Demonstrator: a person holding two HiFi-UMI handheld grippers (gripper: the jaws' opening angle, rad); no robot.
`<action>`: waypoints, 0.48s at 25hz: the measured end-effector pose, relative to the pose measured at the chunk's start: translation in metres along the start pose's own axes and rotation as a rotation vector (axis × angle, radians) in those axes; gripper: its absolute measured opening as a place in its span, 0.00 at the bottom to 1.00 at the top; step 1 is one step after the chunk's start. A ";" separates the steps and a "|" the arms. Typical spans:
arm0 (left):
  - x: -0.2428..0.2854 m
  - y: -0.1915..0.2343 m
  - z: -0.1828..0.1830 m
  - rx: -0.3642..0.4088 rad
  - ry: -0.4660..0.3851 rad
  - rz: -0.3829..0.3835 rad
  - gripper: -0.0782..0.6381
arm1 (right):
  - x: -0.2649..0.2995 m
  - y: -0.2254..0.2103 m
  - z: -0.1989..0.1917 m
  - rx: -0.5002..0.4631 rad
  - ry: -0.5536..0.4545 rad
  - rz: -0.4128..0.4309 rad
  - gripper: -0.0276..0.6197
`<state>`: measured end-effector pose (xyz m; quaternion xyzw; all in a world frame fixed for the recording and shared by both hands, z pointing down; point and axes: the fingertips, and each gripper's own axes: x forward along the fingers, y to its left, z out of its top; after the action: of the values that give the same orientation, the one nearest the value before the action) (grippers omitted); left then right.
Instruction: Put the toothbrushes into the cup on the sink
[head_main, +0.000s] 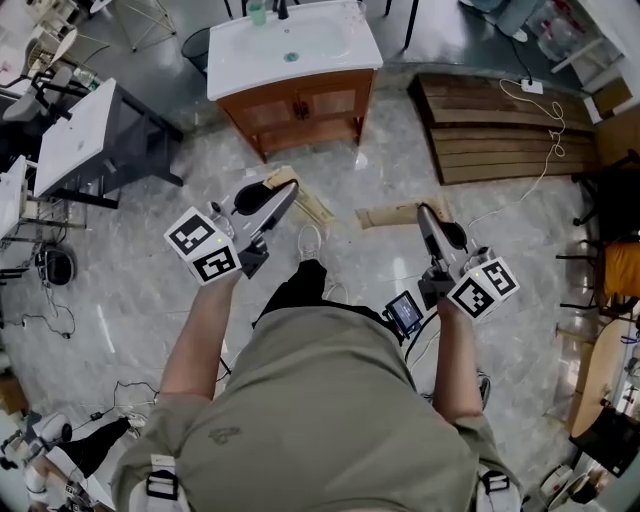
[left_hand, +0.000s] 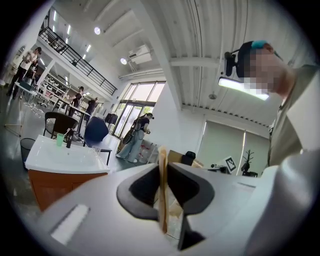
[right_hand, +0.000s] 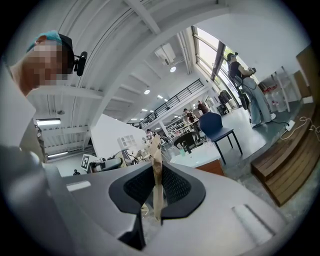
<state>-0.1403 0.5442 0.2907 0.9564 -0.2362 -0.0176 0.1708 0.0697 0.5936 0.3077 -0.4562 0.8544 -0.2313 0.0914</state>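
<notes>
A thin tan toothbrush (left_hand: 162, 165) is clamped edge-on between the closed jaws of the left gripper (head_main: 285, 195). A second toothbrush (right_hand: 156, 165), also tan, is clamped likewise by the right gripper (head_main: 425, 215). Well ahead, a green cup (head_main: 257, 13) is set on the white sink (head_main: 330, 40), at its back edge. The cup's contents cannot be made out.

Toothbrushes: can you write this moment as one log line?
left gripper: jaws shut on left toothbrush | right gripper: jaws shut on right toothbrush | cup: on sink, ahead, not reached
</notes>
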 end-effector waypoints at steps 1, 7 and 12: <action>0.007 0.008 0.004 -0.004 0.001 -0.001 0.18 | 0.008 -0.006 0.005 0.009 0.000 -0.001 0.11; 0.030 0.053 0.015 -0.027 0.011 -0.008 0.18 | 0.050 -0.032 0.017 0.007 0.027 -0.030 0.11; 0.041 0.086 0.019 -0.039 0.017 -0.009 0.18 | 0.077 -0.050 0.017 0.010 0.039 -0.048 0.11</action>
<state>-0.1440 0.4480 0.3040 0.9541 -0.2300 -0.0150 0.1913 0.0689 0.5014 0.3207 -0.4717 0.8436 -0.2464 0.0713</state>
